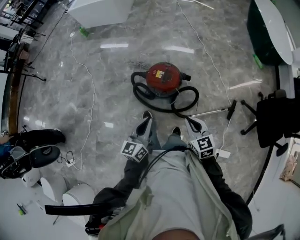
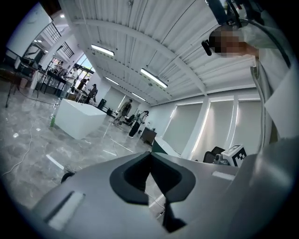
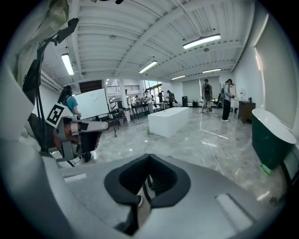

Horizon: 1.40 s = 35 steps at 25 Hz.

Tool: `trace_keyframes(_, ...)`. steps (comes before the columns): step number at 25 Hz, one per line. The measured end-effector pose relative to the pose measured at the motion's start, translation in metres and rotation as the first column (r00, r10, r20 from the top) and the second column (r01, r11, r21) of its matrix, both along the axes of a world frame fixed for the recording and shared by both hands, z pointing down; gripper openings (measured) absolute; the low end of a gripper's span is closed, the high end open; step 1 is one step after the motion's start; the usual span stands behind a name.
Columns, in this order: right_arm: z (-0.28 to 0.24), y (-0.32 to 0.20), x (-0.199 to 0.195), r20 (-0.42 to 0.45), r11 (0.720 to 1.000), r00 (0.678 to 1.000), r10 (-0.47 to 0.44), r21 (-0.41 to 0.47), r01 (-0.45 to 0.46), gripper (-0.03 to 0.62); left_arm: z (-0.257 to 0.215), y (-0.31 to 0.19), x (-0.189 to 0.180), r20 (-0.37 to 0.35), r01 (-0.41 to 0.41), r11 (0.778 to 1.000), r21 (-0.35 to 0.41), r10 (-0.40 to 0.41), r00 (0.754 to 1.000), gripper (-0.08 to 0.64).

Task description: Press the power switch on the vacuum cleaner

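Observation:
A round red vacuum cleaner (image 1: 162, 77) stands on the marble floor ahead of me, with its black hose (image 1: 183, 99) looped around it. Its metal wand and floor nozzle (image 1: 220, 111) lie to the right. My left gripper (image 1: 146, 120) and right gripper (image 1: 192, 123) are held close to my body, well short of the vacuum and pointing towards it. Both sets of jaws meet at the tips with nothing between them, as seen for the left gripper (image 2: 150, 155) and the right gripper (image 3: 149, 156). The power switch is too small to make out.
Thin cables (image 1: 87, 93) run across the floor, and a power strip (image 1: 224, 153) lies by my right leg. A black office chair (image 1: 272, 117) and a curved white desk (image 1: 274, 28) stand at the right. Bags and white stools (image 1: 70, 192) sit at the left, a white counter (image 1: 101, 9) far back.

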State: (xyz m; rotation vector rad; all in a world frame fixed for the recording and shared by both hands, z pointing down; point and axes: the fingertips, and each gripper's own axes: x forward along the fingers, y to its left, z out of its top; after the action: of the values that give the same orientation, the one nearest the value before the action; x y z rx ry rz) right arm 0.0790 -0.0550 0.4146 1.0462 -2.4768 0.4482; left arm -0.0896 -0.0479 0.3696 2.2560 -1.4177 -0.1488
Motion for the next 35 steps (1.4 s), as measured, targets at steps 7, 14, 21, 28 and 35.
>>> trace_keyframes(7,0.019,-0.061,-0.013,-0.05,0.97,0.971,0.232,-0.06,-0.234,0.002,0.009,-0.097,-0.031,-0.024,-0.189,0.982,-0.009,0.189,0.982,0.005)
trace_keyframes(14,0.01,-0.094,-0.078,-0.044,0.962,0.965,0.259,-0.078,-0.262,0.002,0.031,-0.178,-0.085,0.031,-0.342,0.938,-0.058,0.345,0.938,0.005)
trace_keyframes(21,0.047,-0.076,-0.068,-0.141,0.911,0.925,0.353,-0.176,-0.374,0.002,0.066,-0.223,-0.118,0.126,-0.29,0.954,-0.083,0.298,0.946,0.005)
trace_keyframes(28,0.095,-0.109,-0.082,-0.166,0.932,0.943,0.288,-0.179,-0.316,0.002,0.143,-0.243,-0.106,0.181,-0.265,0.957,-0.114,0.283,0.942,0.005)
trace_keyframes(35,0.165,-0.177,-0.106,-0.142,0.966,0.975,0.172,-0.168,-0.195,0.002,0.261,-0.278,-0.09,0.266,-0.273,0.941,-0.201,0.32,0.909,0.005)
